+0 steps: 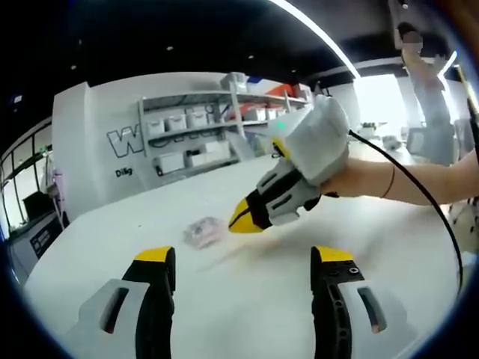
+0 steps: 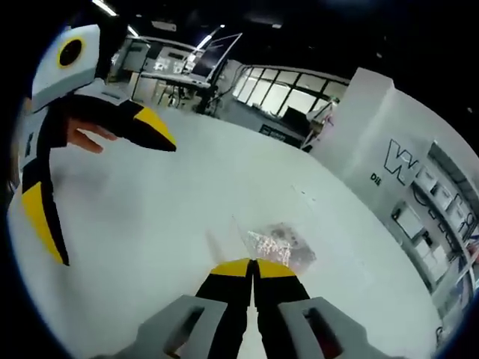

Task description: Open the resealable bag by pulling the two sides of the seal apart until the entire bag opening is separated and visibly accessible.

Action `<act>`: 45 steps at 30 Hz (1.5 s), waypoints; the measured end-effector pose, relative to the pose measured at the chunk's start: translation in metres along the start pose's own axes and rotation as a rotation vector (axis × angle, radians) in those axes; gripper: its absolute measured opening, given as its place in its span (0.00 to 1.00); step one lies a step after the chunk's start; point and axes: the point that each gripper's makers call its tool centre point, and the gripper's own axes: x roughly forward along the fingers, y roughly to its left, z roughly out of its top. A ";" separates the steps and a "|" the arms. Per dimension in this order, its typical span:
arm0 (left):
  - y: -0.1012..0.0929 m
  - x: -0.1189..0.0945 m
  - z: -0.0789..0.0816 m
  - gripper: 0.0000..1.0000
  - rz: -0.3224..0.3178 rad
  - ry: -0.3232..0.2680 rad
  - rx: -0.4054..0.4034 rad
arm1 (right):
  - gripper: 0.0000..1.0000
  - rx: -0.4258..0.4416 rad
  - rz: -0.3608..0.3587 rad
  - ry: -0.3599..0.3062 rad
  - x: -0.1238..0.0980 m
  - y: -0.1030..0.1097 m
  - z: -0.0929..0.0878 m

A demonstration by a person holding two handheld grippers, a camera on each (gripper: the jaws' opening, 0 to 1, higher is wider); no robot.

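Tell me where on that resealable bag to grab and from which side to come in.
Grip the thin clear edge of the resealable bag, probably near its seal, though the seal itself is too blurred to place. The bag lies flat on the white table, so come in low and nearly level, sliding one jaw under the rim. The right gripper is shut and nearest; the left gripper is open.

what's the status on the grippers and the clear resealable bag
Left gripper open, empty. Right gripper shut, holding nothing, tips just short of the bag. Small clear plastic resealable bag lies flat on the white table, untouched. Nothing in the way.
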 end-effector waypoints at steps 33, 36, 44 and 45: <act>-0.001 -0.001 0.000 0.68 -0.016 -0.001 -0.028 | 0.00 0.149 0.062 -0.058 -0.016 -0.002 0.016; -0.002 -0.001 0.000 0.67 -0.019 -0.001 -0.037 | 0.00 0.175 0.075 -0.064 -0.018 0.001 0.016; -0.003 -0.001 0.002 0.64 -0.031 -0.014 -0.061 | 0.00 0.200 0.087 -0.081 -0.023 0.004 0.019; -0.003 -0.001 0.002 0.64 -0.031 -0.015 -0.062 | 0.00 0.200 0.087 -0.082 -0.023 0.004 0.019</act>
